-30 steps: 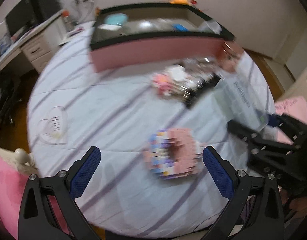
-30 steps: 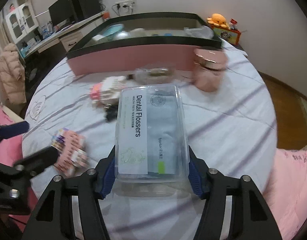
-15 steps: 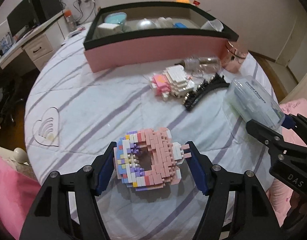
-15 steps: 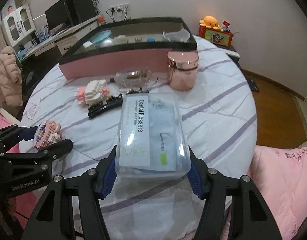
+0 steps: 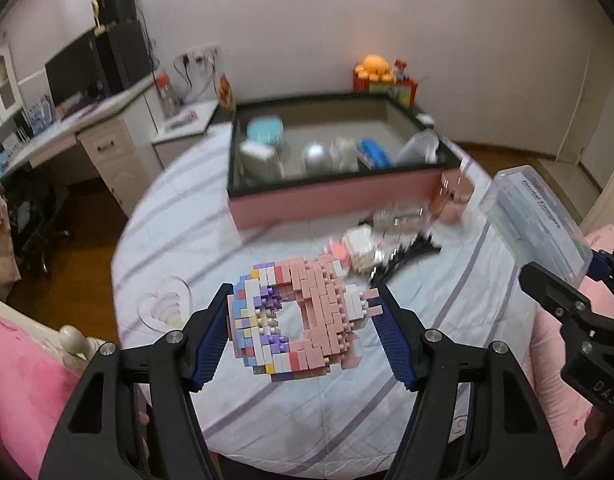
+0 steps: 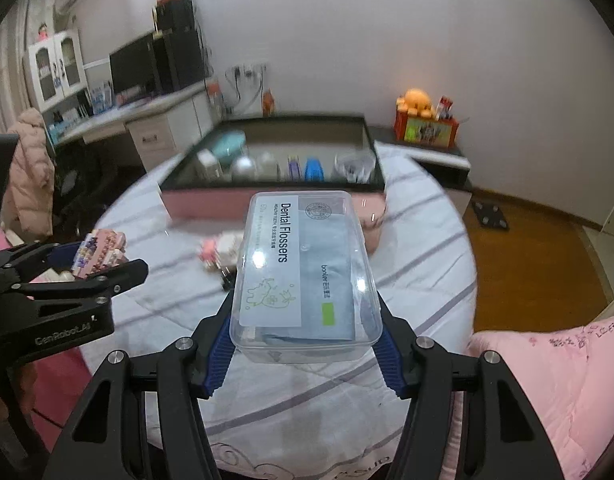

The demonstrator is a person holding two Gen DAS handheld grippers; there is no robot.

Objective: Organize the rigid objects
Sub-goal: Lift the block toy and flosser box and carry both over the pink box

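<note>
A ring-shaped model of small pink, white and purple plastic bricks (image 5: 303, 316) is being held clear of the striped bedsheet (image 5: 347, 432) by the left gripper (image 5: 303, 338), its blue ribbed jaws clamped on the ring's outer edges. Because the model is studded, jointed and hollow at its middle, it is likely being put at risk of cracking apart or shedding bricks if squeezed harder or knocked. A clear, smooth rectangular plastic box labelled "Dental Flossers" (image 6: 303, 272) is being gripped on its long sides by the right gripper (image 6: 303, 350), jaws closed on it above the bed; its slick walls may be allowing a slide if tilted. Further off, a pale brick figure (image 5: 357, 246) and a black toothed hair clip (image 5: 403, 260) are lying loose. Beyond them the pink-sided, black-rimmed open box (image 5: 331, 200), already being filled, is waiting; its rim could be struck on entry.
</note>
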